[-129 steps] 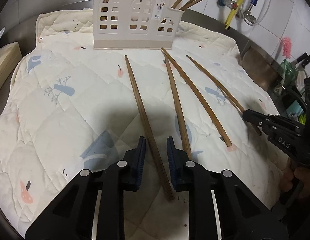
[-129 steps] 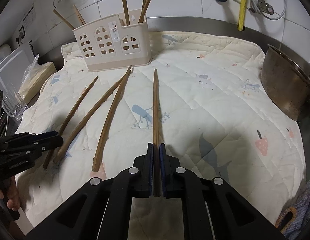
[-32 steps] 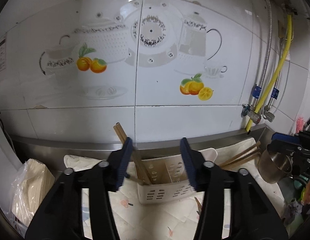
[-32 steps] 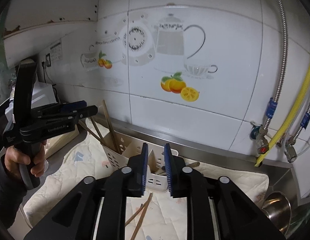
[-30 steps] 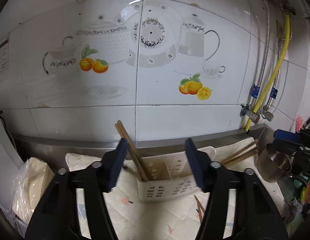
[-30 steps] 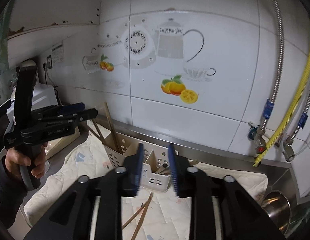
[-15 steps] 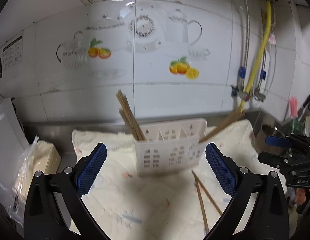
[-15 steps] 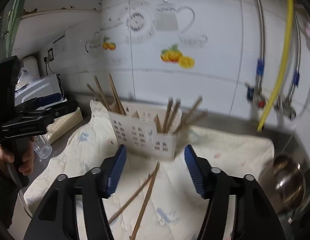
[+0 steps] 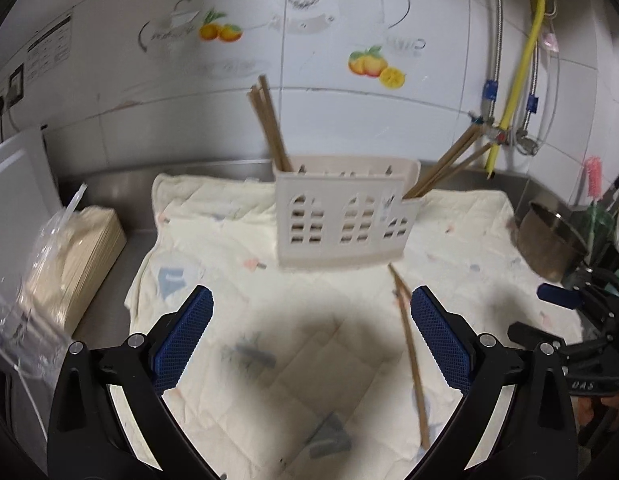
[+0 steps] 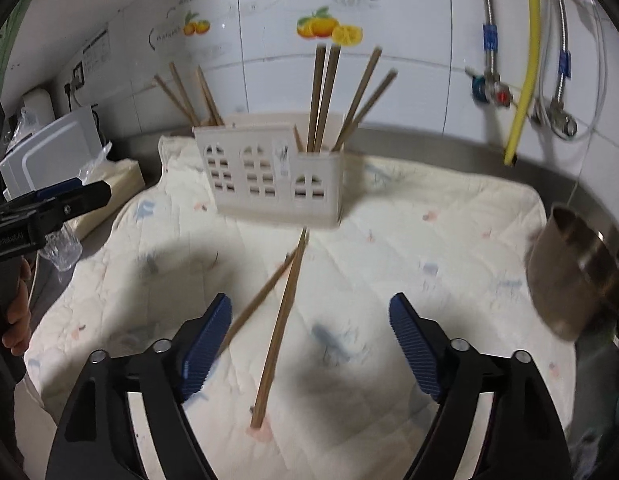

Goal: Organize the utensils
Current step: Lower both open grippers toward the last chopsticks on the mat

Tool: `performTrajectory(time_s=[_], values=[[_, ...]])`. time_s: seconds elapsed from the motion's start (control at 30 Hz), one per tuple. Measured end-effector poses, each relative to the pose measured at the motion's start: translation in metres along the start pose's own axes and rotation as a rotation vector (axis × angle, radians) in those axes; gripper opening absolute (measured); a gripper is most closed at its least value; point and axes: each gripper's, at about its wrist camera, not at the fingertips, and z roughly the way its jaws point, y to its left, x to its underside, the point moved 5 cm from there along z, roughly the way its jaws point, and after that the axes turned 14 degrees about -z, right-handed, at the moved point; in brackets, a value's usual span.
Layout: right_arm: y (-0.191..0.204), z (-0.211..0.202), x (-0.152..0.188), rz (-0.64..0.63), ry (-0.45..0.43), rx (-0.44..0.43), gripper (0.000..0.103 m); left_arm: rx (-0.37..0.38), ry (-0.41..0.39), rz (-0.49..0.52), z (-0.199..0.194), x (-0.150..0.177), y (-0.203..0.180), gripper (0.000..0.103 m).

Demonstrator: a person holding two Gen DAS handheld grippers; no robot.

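Left claw (image 9: pixel 311 336) gapes wide and empty; right claw (image 10: pixel 310 340), also empty, is opening.

Holder (image 10: pixel 275 176): cream plastic, matt, smooth, cut-out window holes. Chopsticks (image 10: pixel 279 332): brown wood or bamboo, matt, no visible lacquer shine; same for the ones standing in the holder. Mat (image 10: pixel 429 248): quilted cloth, off-white, soft matt, stitched diamond pattern, small printed motifs. Desk (image 9: pixel 109 184): brushed stainless steel, dull sheen at the back edge. Wall tiles (image 9: pixel 349 120): glazed ceramic, glossy, printed fruit and teapot decals. Pot (image 10: pixel 577 272): metal, satin finish, darker bronze tone. Hoses: one braided metal (image 10: pixel 487 12), one smooth yellow plastic (image 10: pixel 525 60). Left gripper (image 9: pixel 311 338) and right gripper (image 10: pixel 309 348): black matt plastic bodies, blue textured rubbery pads (image 10: pixel 205 346). Bag (image 9: pixel 49 264): clear glossy plastic film.
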Motion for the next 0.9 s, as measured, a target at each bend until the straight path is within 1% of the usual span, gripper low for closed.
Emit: performTrajectory(time_s=[0.1,0.17,0.27,0.33,0.6,0.9], values=[[0.011,0.004,0.013,-0.004,0.019,0.010,0.082,-0.020,0.008,-0.012,-0.001,0.008,0.007,0.098],[0.018,0.006,0.019,0.002,0.026,-0.010,0.084,-0.030,0.014,-0.025,-0.002,0.013,0.013,0.098],[0.025,0.009,0.026,0.006,0.038,0.006,0.086,-0.054,0.017,-0.030,-0.003,0.017,0.021,0.098],[0.028,0.011,0.031,0.026,0.043,-0.011,0.086,-0.070,0.023,-0.036,-0.002,0.020,0.026,0.098],[0.037,0.018,0.041,0.046,0.066,-0.031,0.090,-0.104,0.047,-0.065,0.000,0.032,0.043,0.098],[0.048,0.029,0.044,0.048,0.091,-0.061,0.091,-0.122,0.060,-0.073,0.000,0.037,0.050,0.098]])
